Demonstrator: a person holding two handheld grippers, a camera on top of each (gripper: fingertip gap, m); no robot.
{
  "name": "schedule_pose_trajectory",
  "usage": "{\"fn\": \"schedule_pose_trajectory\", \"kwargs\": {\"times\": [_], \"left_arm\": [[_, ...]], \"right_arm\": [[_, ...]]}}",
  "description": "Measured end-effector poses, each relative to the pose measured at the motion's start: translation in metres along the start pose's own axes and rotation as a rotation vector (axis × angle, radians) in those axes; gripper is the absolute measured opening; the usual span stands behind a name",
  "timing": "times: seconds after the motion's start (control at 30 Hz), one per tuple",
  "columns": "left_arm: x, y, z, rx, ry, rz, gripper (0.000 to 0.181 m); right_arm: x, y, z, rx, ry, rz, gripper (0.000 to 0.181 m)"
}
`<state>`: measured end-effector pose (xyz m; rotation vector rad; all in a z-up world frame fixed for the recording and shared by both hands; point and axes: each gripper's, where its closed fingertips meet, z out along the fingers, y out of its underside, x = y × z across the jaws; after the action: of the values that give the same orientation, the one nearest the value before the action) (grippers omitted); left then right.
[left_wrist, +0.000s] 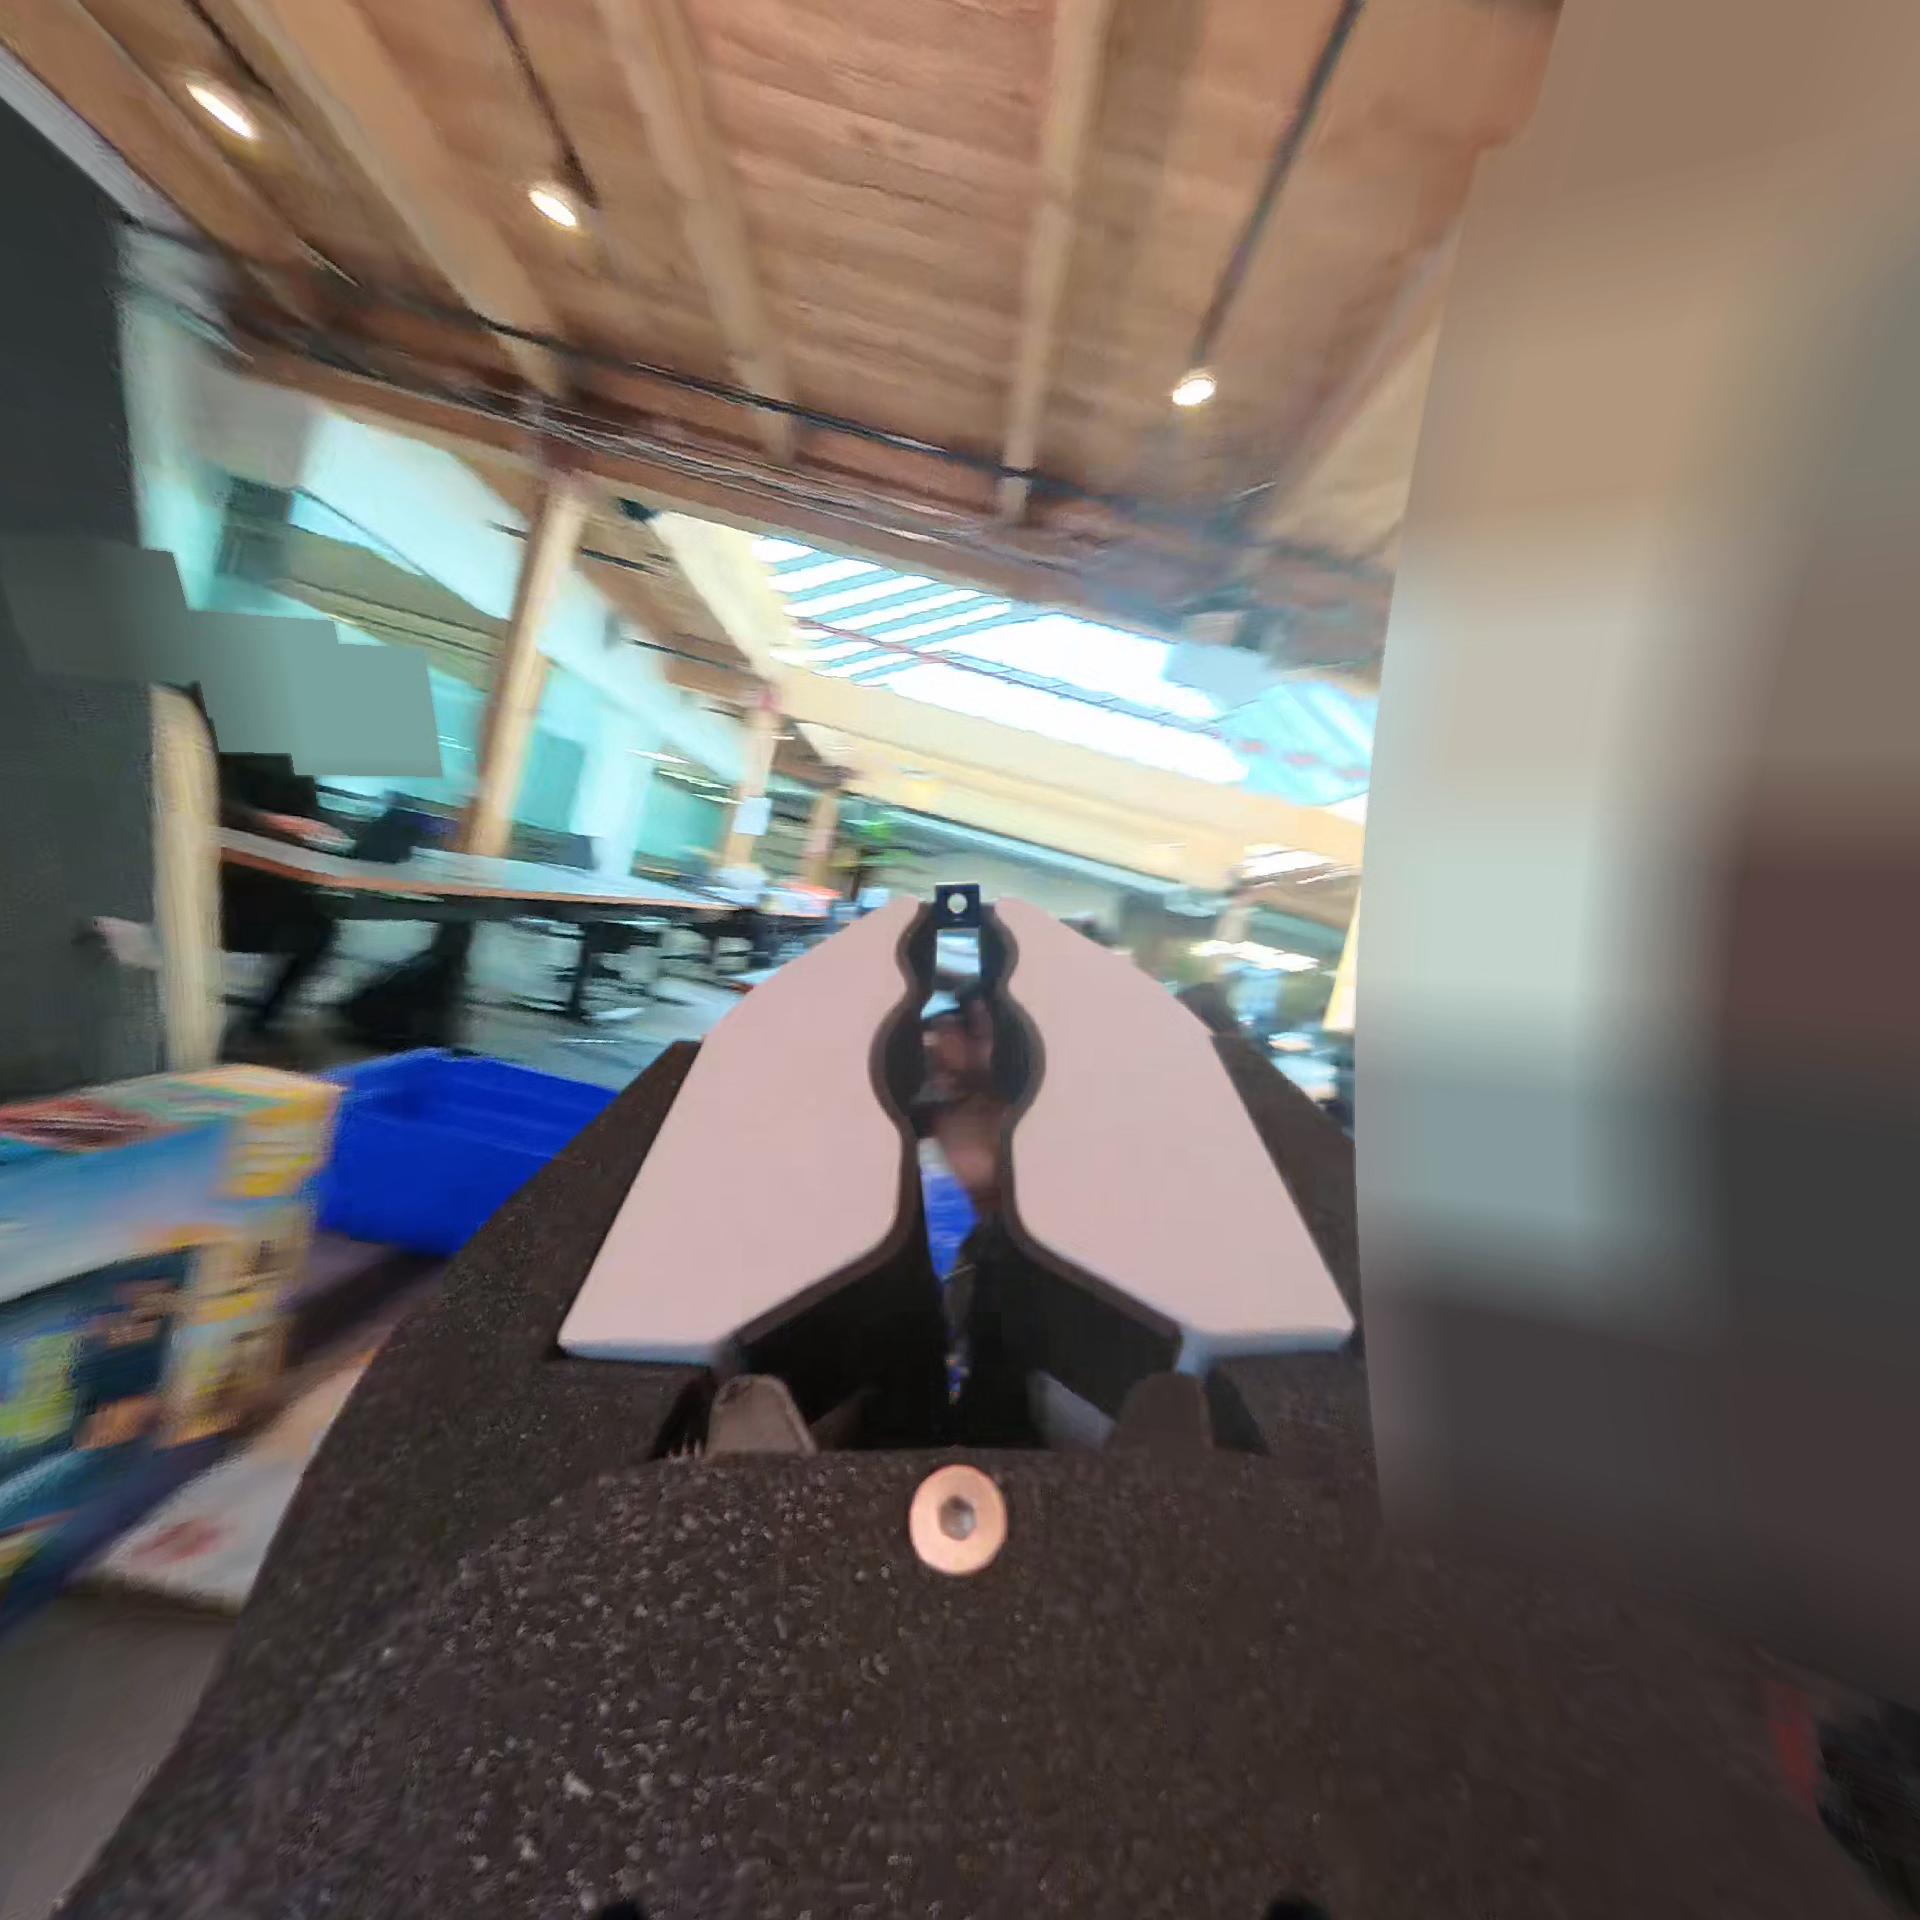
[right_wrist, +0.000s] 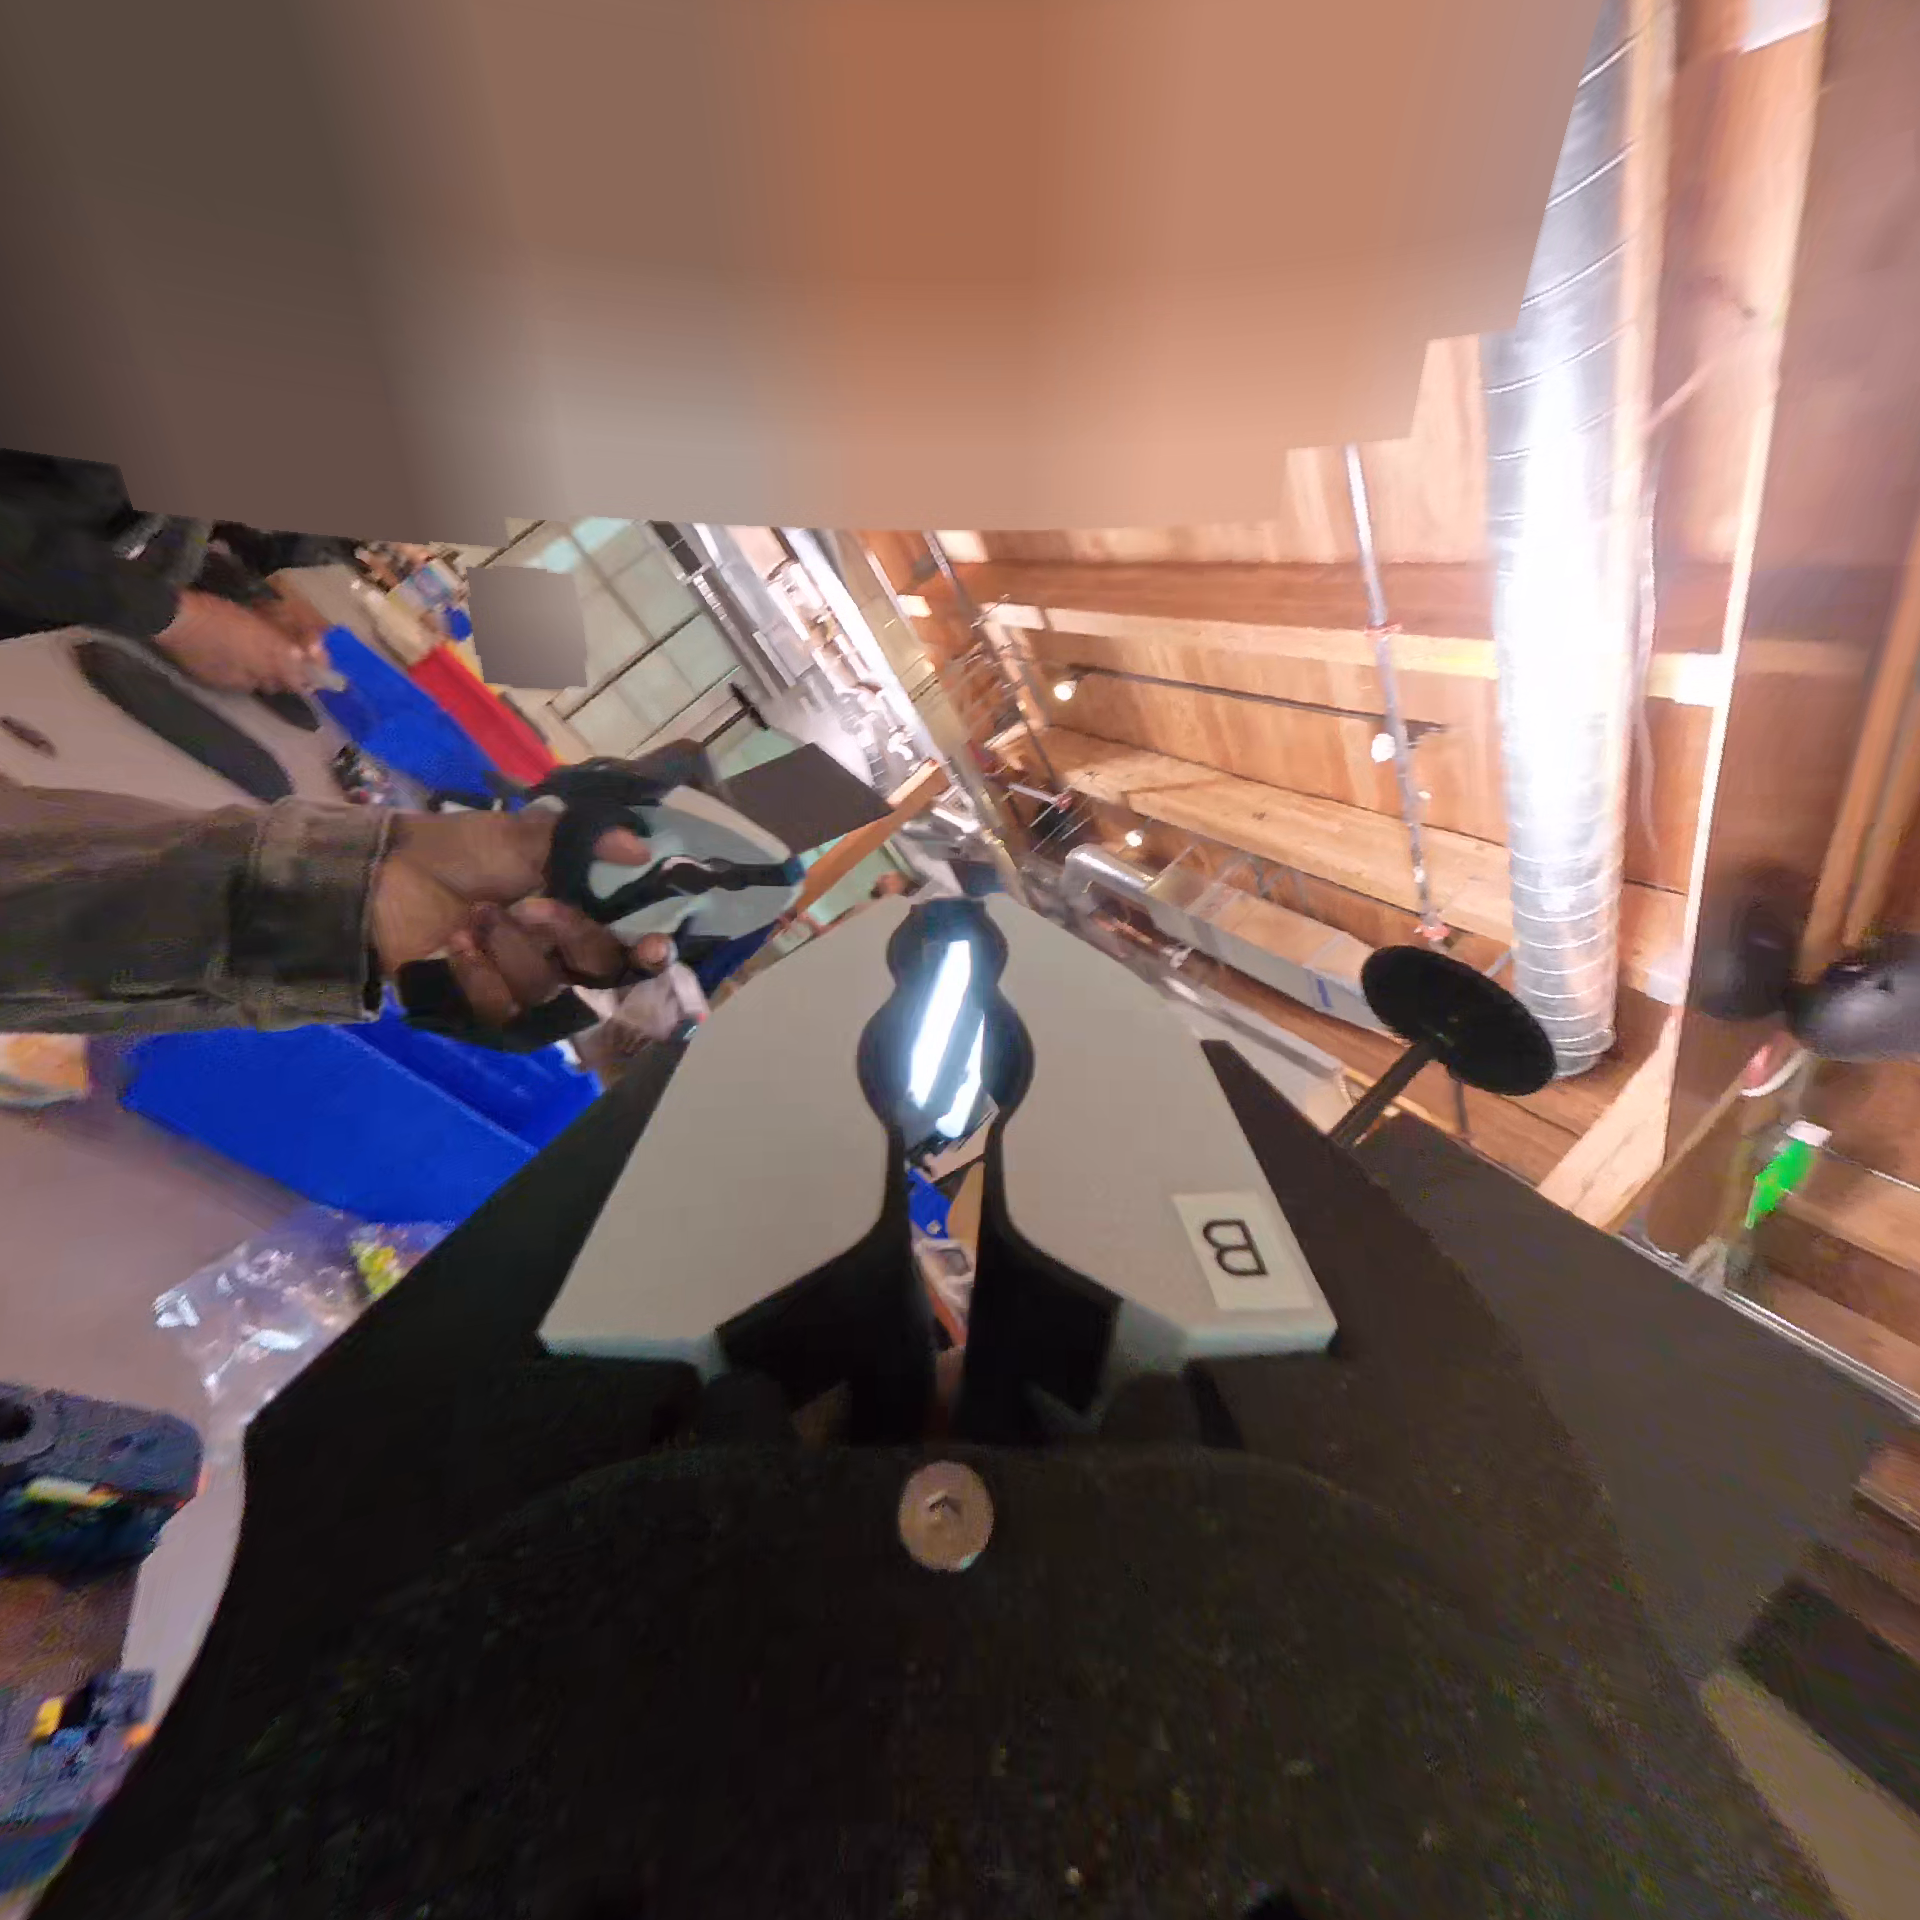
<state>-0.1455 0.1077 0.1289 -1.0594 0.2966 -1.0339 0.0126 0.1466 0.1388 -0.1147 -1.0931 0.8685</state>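
L view / left gripper (left_wrist: 956, 914): pitched up towards the timber ceiling (left_wrist: 831, 208), frame motion-blurred.
L fingers: nearly closed, tips almost meeting, only a thin wavy slit down the middle.
L tip: small dark square piece with a pale dot (left_wrist: 957, 903) sits right at the tip gap. Cannot tell if it is pinched or just behind.
L nearest things: printed colour box (left_wrist: 145, 1247) low left, blue bin (left_wrist: 447, 1143) just beyond it. Both well clear of the fingers.
L room: open air ahead and above. Long desk (left_wrist: 520, 883) far back. Right side of the frame is masked, unknown.

R view / right gripper (right_wrist: 948, 914): rolled and tipped up, aimed at wall timbers and a silver duct (right_wrist: 1558, 623).
R fingers: nearly closed, narrow slit, nothing between them; bright light shows through the gap.
R sees left gripper (right_wrist: 727, 883): held in a person's hand (right_wrist: 468, 904), to the left of the right tips, apart from them.
R worktop (right_wrist: 62, 1195): low left, carries blue bins (right_wrist: 312, 1101), clear plastic bag of small parts (right_wrist: 281, 1299), dark block (right_wrist: 83, 1455) at the near edge.
R edges: black disc on a rod (right_wrist: 1455, 1018) off to the right of the fingers, not touching.
R room: free air around the tips; clutter is all on the left and below.
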Motion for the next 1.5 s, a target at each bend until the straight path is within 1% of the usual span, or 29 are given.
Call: {"fn": "schedule_pose_trajectory", "kwargs": {"times": [0.03,0.07,0.1,0.13,0.17,0.23,0.27,0.3,0.33,0.37,0.4,0.43,0.5,0.57,0.63,0.8,0.93,1.03,1.1,1.13,1.2,1.3,1.5], "left_arm": [[0.002,-0.007,-0.008,-0.009,-0.039,0.054,0.007],[0.007,-0.012,-0.012,-0.020,-0.057,0.089,0.007],[0.009,-0.012,-0.014,-0.048,-0.083,0.122,0.007],[0.006,-0.008,-0.015,-0.095,-0.130,0.168,0.007],[-0.003,0.000,-0.014,-0.160,-0.204,0.222,0.007],[-0.043,0.018,-0.020,-0.330,-0.473,0.373,0.007],[-0.063,0.028,-0.025,-0.432,-0.601,0.474,0.007],[-0.077,0.039,-0.029,-0.537,-0.693,0.549,0.007],[-0.085,0.050,-0.029,-0.625,-0.746,0.585,0.007],[-0.090,0.061,-0.026,-0.684,-0.770,0.605,0.007],[-0.093,0.070,-0.021,-0.722,-0.777,0.629,0.007],[-0.095,0.078,-0.017,-0.753,-0.777,0.653,0.007],[-0.098,0.093,-0.011,-0.814,-0.778,0.673,0.007],[-0.097,0.100,-0.007,-0.842,-0.768,0.691,0.007],[-0.095,0.101,-0.005,-0.841,-0.762,0.700,0.007],[-0.096,0.097,-0.010,-0.840,-0.780,0.696,0.007],[-0.096,0.094,-0.012,-0.841,-0.784,0.699,0.007],[-0.096,0.093,-0.013,-0.848,-0.791,0.713,0.007],[-0.095,0.092,-0.013,-0.846,-0.791,0.714,0.007],[-0.094,0.092,-0.013,-0.846,-0.788,0.714,0.007],[-0.093,0.092,-0.014,-0.847,-0.788,0.716,0.007],[-0.093,0.091,-0.014,-0.848,-0.788,0.719,0.007],[-0.094,0.091,-0.016,-0.843,-0.782,0.698,0.007]], "right_arm": [[0.014,-0.004,-0.010,0.019,0.066,0.007,0.008],[0.032,-0.003,-0.020,-0.014,0.164,0.008,0.008],[0.047,0.004,-0.031,-0.099,0.256,-0.006,0.008],[0.059,0.016,-0.042,-0.223,0.313,-0.019,0.008],[0.068,0.035,-0.054,-0.391,0.355,-0.005,0.008],[0.082,0.076,-0.089,-0.772,0.456,0.055,0.007],[0.089,0.090,-0.111,-0.942,0.532,0.053,0.007],[0.091,0.101,-0.132,-1.106,0.582,0.050,0.007],[0.091,0.109,-0.152,-1.268,0.622,0.046,0.008],[0.091,0.113,-0.173,-1.419,0.667,0.028,0.007],[0.090,0.115,-0.190,-1.540,0.701,0.014,0.008],[0.088,0.116,-0.200,-1.607,0.720,0.016,0.008],[0.088,0.120,-0.207,-1.635,0.750,0.033,0.008],[0.084,0.122,-0.221,-1.715,0.766,0.065,0.008],[0.080,0.125,-0.234,-1.766,0.775,0.102,0.008],[0.079,0.130,-0.262,-1.816,0.825,0.164,0.008],[0.067,0.143,-0.291,-1.855,0.828,0.321,0.008],[0.050,0.154,-0.313,-1.866,0.831,0.523,0.009],[0.038,0.161,-0.325,-1.856,0.843,0.681,0.024],[0.031,0.163,-0.329,-1.849,0.842,0.762,0.028],[0.021,0.166,-0.340,-1.860,0.853,0.864,0.039],[0.019,0.166,-0.351,-1.883,0.894,0.895,0.053],[0.024,0.172,-0.337,-1.847,0.885,0.887,0.064]]}}
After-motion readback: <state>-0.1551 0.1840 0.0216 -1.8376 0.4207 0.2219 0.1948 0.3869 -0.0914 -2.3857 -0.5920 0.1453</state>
